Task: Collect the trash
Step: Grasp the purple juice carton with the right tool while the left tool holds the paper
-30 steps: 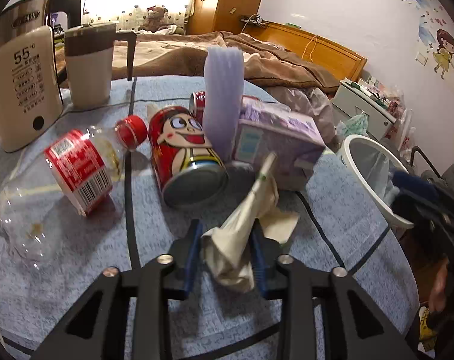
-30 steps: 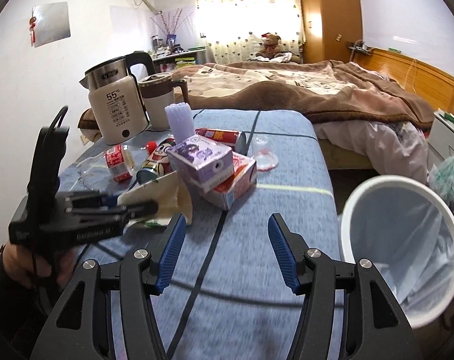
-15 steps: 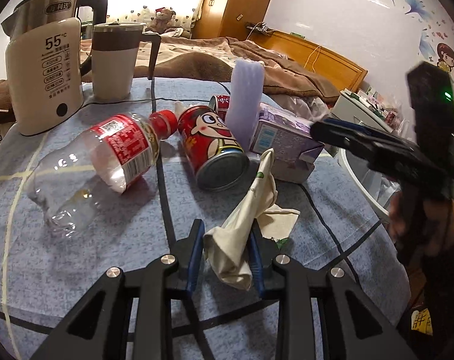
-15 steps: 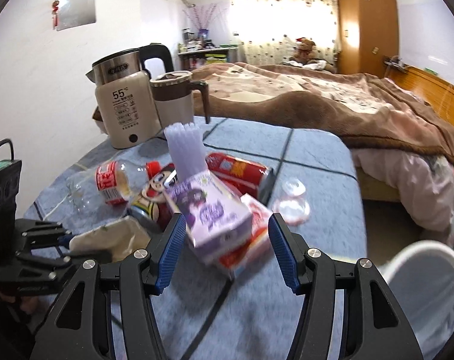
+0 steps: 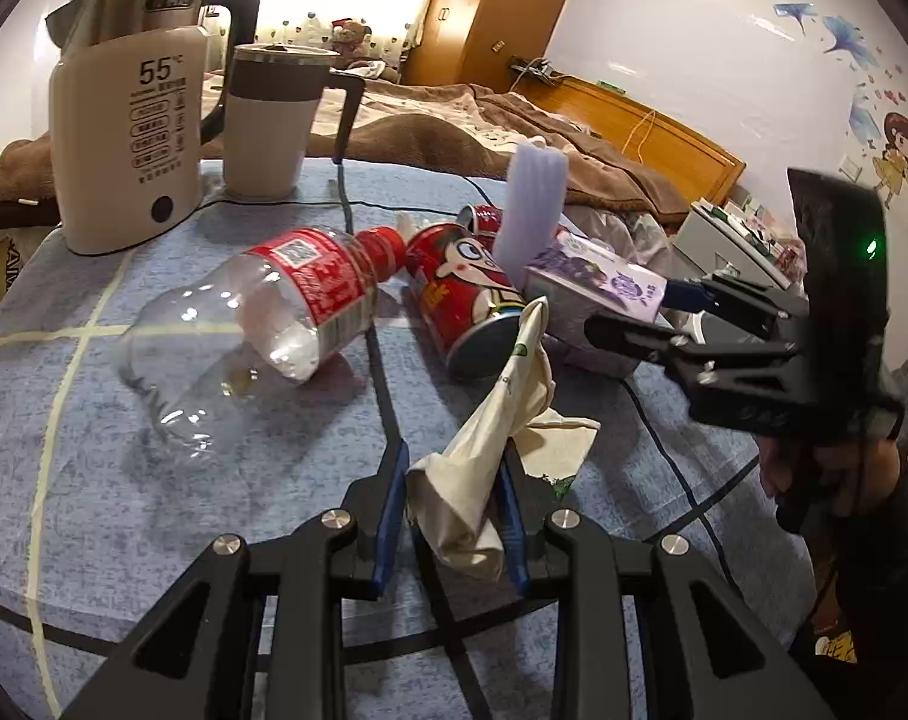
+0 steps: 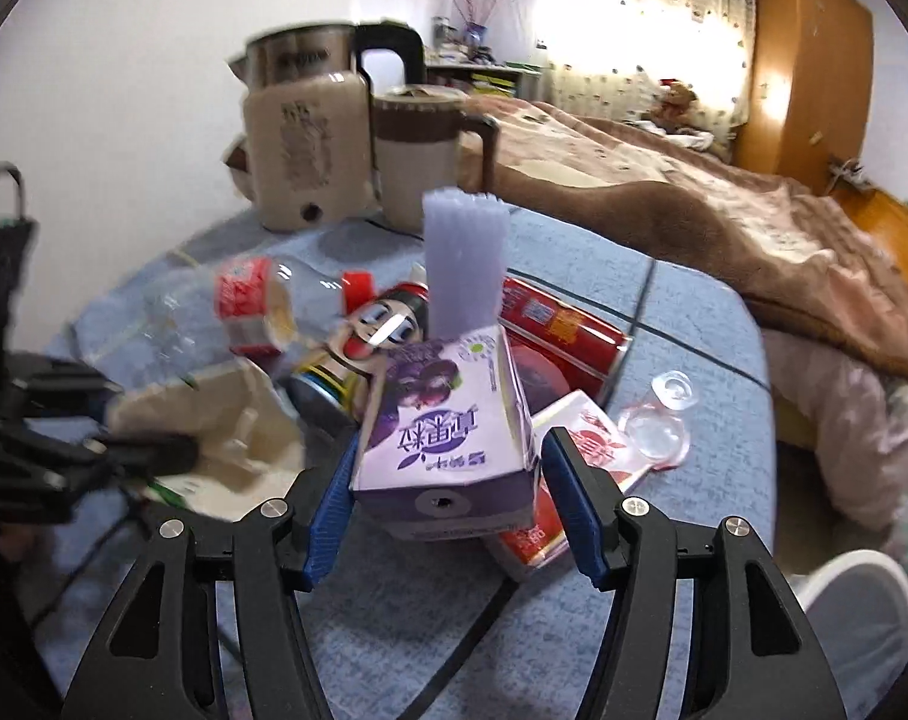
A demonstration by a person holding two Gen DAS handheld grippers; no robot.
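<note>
My left gripper (image 5: 450, 510) is shut on a crumpled cream paper wrapper (image 5: 484, 450) and holds it just above the blue tablecloth (image 5: 153, 510). My right gripper (image 6: 447, 480) is open, its blue pads (image 6: 327, 510) on either side of a purple drink carton (image 6: 447, 420); touching cannot be told. It also shows in the left wrist view (image 5: 658, 324) beside that carton (image 5: 598, 288). A clear plastic bottle with a red label (image 5: 255, 324), a red cartoon can (image 5: 472, 294) and a second red can (image 6: 562, 330) lie on the table.
A cream kettle (image 5: 129, 138) and a mug with a dark handle (image 5: 273, 120) stand at the table's far left. A lilac straw bundle (image 6: 463, 264) stands behind the carton. A red-white carton (image 6: 574, 468) and a clear lid (image 6: 661, 420) lie right of it. A white bin rim (image 6: 856, 606) is at lower right.
My right gripper has swung left from the white bin and moved in over the table until the purple carton sits between its fingers. My left gripper has stayed shut on the wrapper, drifting slightly.
</note>
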